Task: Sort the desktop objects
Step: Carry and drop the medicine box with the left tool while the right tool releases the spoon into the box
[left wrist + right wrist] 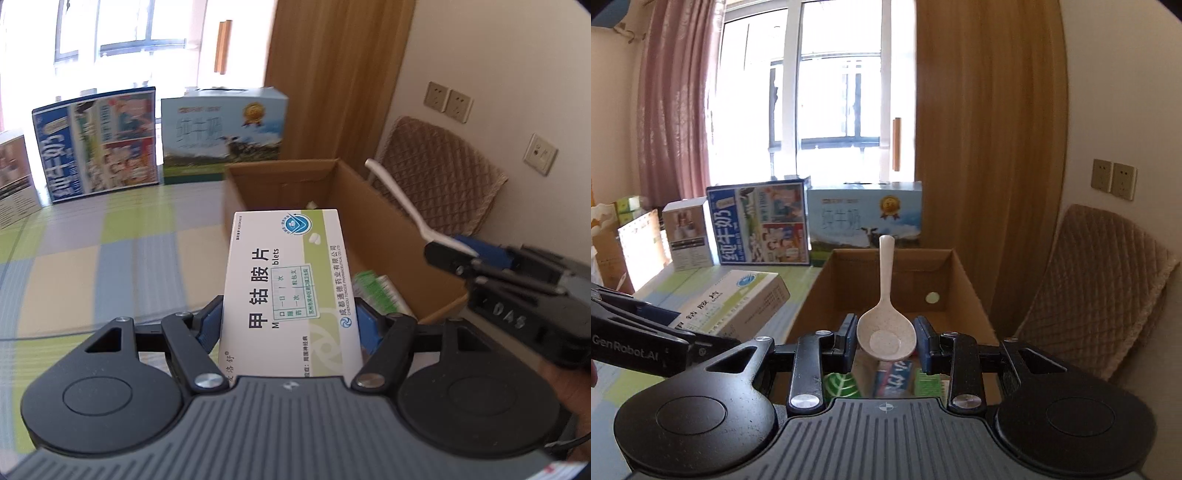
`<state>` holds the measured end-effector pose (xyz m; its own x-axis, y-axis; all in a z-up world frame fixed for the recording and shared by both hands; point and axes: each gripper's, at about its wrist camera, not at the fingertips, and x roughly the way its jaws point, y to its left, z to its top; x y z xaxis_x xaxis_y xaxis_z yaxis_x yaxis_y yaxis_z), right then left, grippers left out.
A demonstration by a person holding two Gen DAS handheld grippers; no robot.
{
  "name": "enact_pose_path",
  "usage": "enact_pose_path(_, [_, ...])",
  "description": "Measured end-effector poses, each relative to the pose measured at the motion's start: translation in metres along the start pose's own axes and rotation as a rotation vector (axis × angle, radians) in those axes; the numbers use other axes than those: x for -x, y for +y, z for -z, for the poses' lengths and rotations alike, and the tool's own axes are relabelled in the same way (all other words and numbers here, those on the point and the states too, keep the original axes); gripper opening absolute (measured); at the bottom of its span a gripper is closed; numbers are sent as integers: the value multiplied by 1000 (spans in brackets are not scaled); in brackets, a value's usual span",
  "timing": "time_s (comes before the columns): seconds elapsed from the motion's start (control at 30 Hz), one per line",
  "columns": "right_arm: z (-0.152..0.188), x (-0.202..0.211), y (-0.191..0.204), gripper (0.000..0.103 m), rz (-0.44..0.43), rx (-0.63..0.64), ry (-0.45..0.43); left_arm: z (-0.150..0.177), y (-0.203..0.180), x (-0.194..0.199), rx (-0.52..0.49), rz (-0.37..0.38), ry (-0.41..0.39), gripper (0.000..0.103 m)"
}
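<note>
The counter (92, 251), covered in a cloth of green, blue and cream checks, carries an open cardboard box (373, 229) toward its far right, just in front of a quilted chair back (439, 173). Along the far edge stand two milk cartons: a pale blue one with a cow (221, 136) right behind the cardboard box, and a darker blue one (99, 144) to its left; a smaller white carton (689, 236) sits further left. Inside the cardboard box lie a few small packets (892, 380), green and blue, on its floor.

The left tongs (288, 325) are clamped on a white and green medicine box (284, 291), held by its long sides in the air just left of the cardboard box's near corner. The right tongs (886, 339) grip a speckled cream spoon (886, 328) by the sides of its bowl, handle pointing up and away, above the near end of the open cardboard box
</note>
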<state>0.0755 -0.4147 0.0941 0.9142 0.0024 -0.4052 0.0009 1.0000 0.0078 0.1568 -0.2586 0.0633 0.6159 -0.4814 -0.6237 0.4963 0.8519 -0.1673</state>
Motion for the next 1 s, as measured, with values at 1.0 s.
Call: enact_pose_path(1.0, [-1,-29,-49,59,-34,-138,54,-6,-8,-40,-21,-78,15,95])
